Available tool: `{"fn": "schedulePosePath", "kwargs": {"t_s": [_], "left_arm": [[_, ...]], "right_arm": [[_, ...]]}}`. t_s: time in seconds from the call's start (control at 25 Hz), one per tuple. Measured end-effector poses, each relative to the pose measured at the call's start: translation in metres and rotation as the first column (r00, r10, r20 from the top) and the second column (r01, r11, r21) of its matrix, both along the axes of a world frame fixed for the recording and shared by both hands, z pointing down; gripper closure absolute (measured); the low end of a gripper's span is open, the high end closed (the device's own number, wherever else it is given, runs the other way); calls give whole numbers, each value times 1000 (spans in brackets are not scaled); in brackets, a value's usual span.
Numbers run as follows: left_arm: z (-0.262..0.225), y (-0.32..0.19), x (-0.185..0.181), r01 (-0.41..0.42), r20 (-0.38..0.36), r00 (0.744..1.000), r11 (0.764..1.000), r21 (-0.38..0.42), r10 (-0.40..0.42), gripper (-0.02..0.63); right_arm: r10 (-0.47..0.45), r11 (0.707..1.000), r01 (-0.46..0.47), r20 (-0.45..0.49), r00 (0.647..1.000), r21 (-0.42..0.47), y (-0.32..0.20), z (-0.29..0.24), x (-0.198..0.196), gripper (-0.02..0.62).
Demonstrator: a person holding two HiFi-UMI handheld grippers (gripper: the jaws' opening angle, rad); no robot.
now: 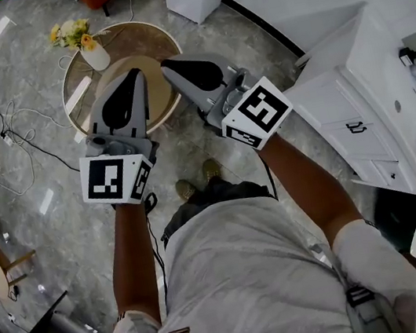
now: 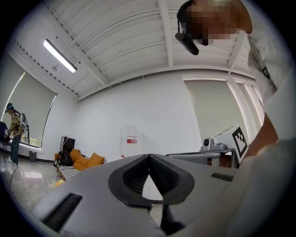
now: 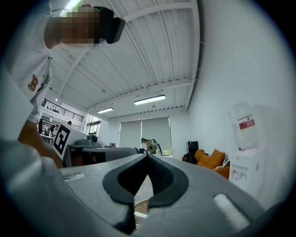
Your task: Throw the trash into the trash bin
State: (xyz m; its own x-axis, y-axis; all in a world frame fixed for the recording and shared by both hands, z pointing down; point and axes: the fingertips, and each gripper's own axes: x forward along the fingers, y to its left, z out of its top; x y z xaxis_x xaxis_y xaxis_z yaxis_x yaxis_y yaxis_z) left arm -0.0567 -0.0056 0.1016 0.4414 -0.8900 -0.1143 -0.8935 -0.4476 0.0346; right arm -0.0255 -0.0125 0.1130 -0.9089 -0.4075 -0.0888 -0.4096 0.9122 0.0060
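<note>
You hold a left gripper (image 1: 135, 74) and a right gripper (image 1: 165, 65) of matt grey plastic, with black ribbed pads (image 2: 135, 176). The floor (image 1: 27, 90) is glossy veined tile; the round table (image 1: 146, 34), smooth and wood-toned; the vase (image 1: 97, 58), matt white; the cabinet (image 1: 351, 73), smooth white; your shirt (image 1: 243, 275), pale woven cloth.

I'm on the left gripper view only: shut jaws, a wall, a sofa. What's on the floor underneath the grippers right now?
Observer: A round table stands on the floor below the tips of the left gripper and the right gripper, as seen from the head view.
Operator: Anything on that table?
Observer: A white vase with yellow flowers stands near its rim, on the person's left.
Operator: Is the right gripper carrying anything?
Observer: No. In the right gripper view its jaws are closed tip to tip with nothing between them.
</note>
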Motion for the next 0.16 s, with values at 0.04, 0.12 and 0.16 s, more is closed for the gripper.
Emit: {"fn": "schedulePosePath", "kwargs": {"t_s": [0.04, 0.12, 0.16], "left_arm": [[1, 0, 0, -1, -1, 1000, 1000, -1, 1, 607], [2, 1, 0, -2, 0, 1000, 1000, -3, 2, 607], [2, 1, 0, -3, 1, 1000, 1000, -4, 3, 607]], "right_arm": [[0, 1000, 0, -1, 1000, 0, 0, 1, 0, 595], [1, 1000, -1, -2, 1000, 1, 1, 2, 0, 595], [1, 1000, -1, -3, 1000, 2, 1, 2, 0, 595]]}}
